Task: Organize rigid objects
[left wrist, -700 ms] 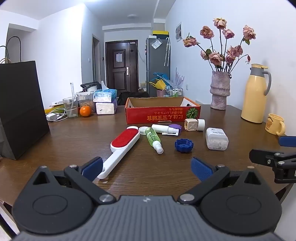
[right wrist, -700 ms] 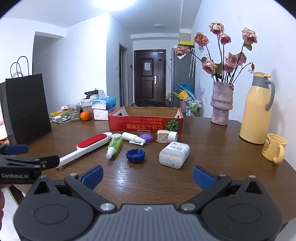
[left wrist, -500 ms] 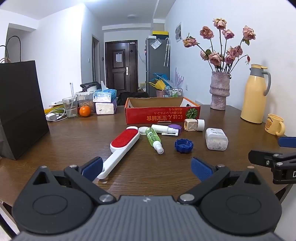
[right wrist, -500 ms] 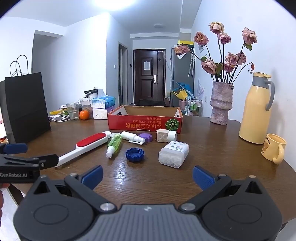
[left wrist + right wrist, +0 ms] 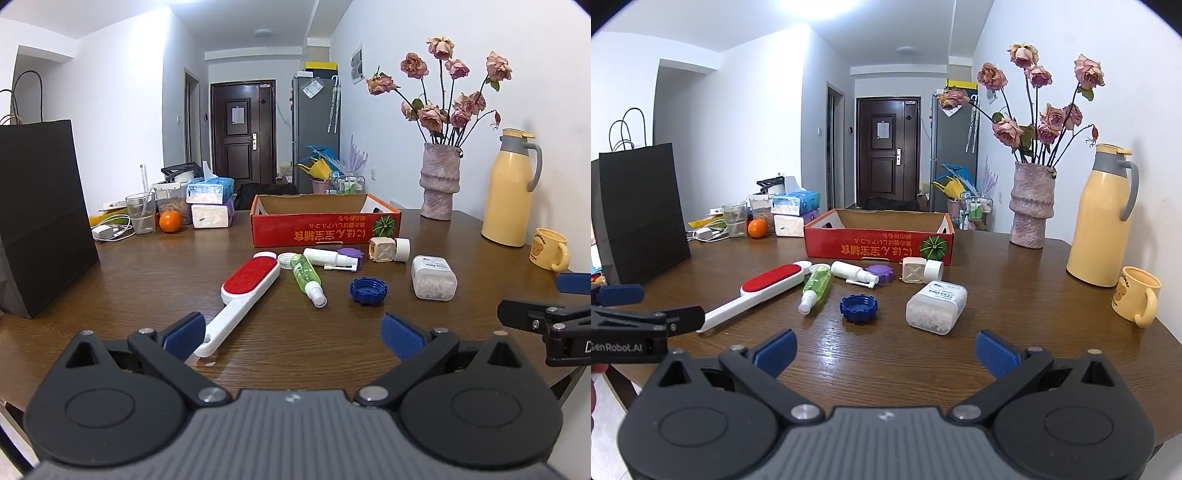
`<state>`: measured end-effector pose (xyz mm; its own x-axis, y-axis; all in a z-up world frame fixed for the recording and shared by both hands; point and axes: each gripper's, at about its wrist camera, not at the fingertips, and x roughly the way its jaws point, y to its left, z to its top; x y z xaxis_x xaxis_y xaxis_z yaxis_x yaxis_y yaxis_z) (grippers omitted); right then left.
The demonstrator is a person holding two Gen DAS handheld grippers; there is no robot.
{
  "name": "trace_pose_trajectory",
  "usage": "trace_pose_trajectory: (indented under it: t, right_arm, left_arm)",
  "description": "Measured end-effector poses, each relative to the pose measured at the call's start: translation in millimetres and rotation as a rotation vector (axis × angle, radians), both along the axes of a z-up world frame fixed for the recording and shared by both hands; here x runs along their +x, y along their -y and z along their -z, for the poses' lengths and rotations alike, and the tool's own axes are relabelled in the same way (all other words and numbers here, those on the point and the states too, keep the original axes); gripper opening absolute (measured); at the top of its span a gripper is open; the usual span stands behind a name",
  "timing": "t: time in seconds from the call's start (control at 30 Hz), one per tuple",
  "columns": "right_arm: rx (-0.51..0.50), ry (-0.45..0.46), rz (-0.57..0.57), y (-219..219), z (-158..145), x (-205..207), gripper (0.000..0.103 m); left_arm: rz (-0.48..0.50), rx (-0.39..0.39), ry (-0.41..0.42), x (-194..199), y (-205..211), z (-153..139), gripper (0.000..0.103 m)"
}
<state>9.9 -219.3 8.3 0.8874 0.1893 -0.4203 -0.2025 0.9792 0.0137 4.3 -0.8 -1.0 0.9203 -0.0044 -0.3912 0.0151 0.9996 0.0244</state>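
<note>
Nothing has shifted in the last moment: your left gripper (image 5: 291,332) and right gripper (image 5: 884,349) hover with jaws wide and empty, the lint brush (image 5: 248,286), spray bottle (image 5: 306,273) and blue cap (image 5: 368,291) untouched on the worktop (image 5: 147,280) before the red cardboard box (image 5: 325,229), sorting unstarted.

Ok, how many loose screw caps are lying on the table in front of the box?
3: a blue cap nearest the tools, a purple cap by the box, and a white cap at the brush head. The box could hide more.

Glossy wood-grain table (image 5: 1015,295); cardboard box (image 5: 879,248); translucent plastic bottle (image 5: 936,307); rough-textured vase (image 5: 1032,206); matt paper bag (image 5: 40,218).
</note>
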Motion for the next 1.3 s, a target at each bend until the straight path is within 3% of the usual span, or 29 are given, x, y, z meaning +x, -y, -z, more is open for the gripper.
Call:
trace_pose_trajectory:
  t: [1.3]
  right_arm:
    - [-0.002,0.004,0.004,3.9,-2.9,-0.9,0.103]
  left_arm:
    - [0.0,-0.004,0.002,-1.1,-2.3,-2.2,0.103]
